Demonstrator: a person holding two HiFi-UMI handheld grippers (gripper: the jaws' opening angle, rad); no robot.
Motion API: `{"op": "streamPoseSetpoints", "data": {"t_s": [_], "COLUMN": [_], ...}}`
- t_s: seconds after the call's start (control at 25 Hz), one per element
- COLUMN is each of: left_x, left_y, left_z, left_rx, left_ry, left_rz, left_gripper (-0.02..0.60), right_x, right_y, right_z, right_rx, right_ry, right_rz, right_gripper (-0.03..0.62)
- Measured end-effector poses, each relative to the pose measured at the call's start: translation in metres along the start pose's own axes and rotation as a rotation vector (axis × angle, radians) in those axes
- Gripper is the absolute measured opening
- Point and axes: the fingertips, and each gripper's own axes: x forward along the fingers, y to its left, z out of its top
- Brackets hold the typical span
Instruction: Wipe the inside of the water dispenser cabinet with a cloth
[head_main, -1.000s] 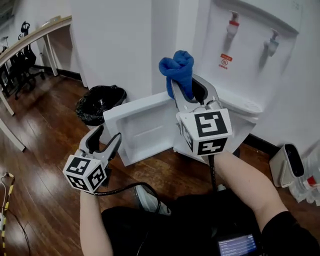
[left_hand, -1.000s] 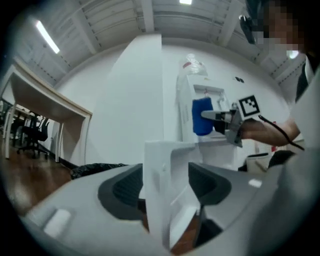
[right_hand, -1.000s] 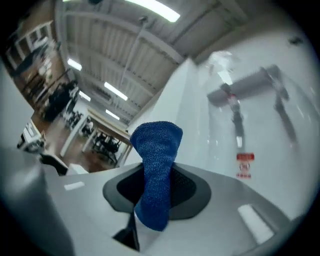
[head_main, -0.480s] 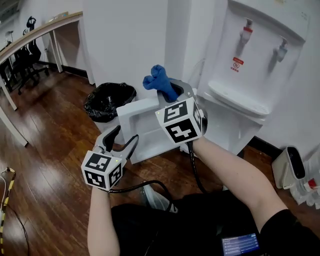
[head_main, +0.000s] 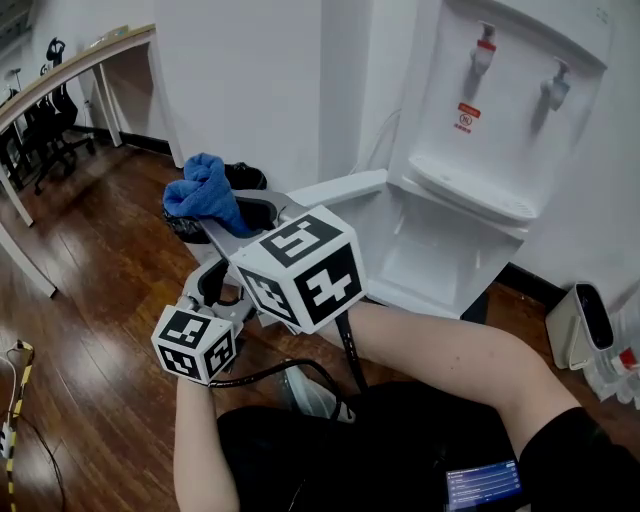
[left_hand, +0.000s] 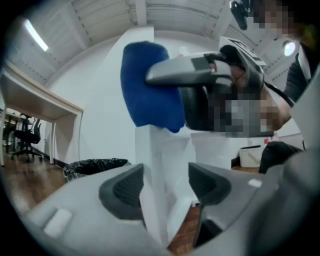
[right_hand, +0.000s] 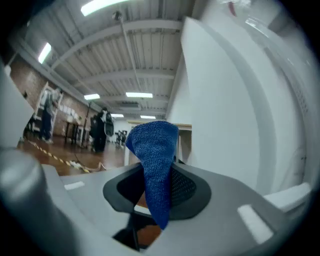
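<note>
The right gripper (head_main: 238, 214) has its fingers clenched on the blue cloth (head_main: 204, 193), held left of the water dispenser (head_main: 500, 130) and its open cabinet door (head_main: 340, 187). Soft, light and floppy, the cloth probably handles best pinched mid-bunch. The left gripper (left_hand: 165, 186) has its fingers released and apparently empty.

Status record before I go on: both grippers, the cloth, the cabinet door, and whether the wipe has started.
left gripper: jaws apart, gripping nothing
right gripper: shut on the blue cloth
cloth position: left of the water dispenser, above the left gripper, in front of the black bin
cabinet door: open
cabinet interior: white, in view, cloth not inside
wiping: not under way
</note>
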Motion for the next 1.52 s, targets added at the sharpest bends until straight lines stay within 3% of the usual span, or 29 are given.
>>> {"op": "streamPoseSetpoints", "data": {"t_s": [0.12, 0.2, 0.28, 0.36, 0.48, 0.68, 0.88, 1.12, 1.28, 1.4, 1.52], "left_x": [0.001, 0.005, 0.009, 0.01, 0.009, 0.009, 0.008, 0.007, 0.003, -0.003, -0.011], "left_y": [0.005, 0.007, 0.003, -0.001, -0.004, -0.002, -0.004, -0.006, -0.009, -0.021, -0.035], "left_z": [-0.016, -0.038, -0.052, -0.054, -0.053, -0.053, -0.053, -0.054, -0.055, -0.058, -0.055], "left_rx": [-0.007, -0.01, -0.026, -0.036, -0.033, -0.026, -0.016, -0.001, 0.03, 0.083, 0.061], "left_ry": [0.057, 0.14, 0.173, 0.162, 0.149, 0.155, 0.163, 0.177, 0.216, 0.263, 0.231], "left_rz": [-0.017, -0.034, -0.059, -0.068, -0.077, -0.073, -0.071, -0.075, -0.086, -0.101, -0.128], "left_gripper": [0.282, 0.313, 0.342, 0.357, 0.378, 0.38, 0.38, 0.38, 0.38, 0.38, 0.38], "right_x": [-0.021, -0.024, -0.021, -0.021, -0.036, -0.087, -0.148, -0.204, -0.204, -0.172, -0.132], "right_y": [0.021, 0.024, 0.013, -0.009, -0.046, -0.133, -0.211, -0.255, -0.26, -0.228, -0.173], "right_z": [0.008, -0.021, -0.061, -0.088, -0.103, -0.112, -0.122, -0.163, -0.16, -0.15, -0.14], "right_rx": [0.156, 0.204, 0.219, 0.223, 0.214, 0.228, 0.396, 0.568, 0.465, 0.33, 0.192], "right_ry": [-0.06, 0.042, 0.155, 0.186, 0.141, 0.097, 0.05, 0.076, 0.072, 0.096, 0.117], "right_rz": [0.154, 0.19, 0.17, 0.13, 0.071, -0.124, -0.309, -0.436, -0.473, -0.411, -0.295], "right_gripper": [0.112, 0.112, 0.112, 0.112, 0.112, 0.112, 0.109, 0.107, 0.107, 0.107, 0.107]}}
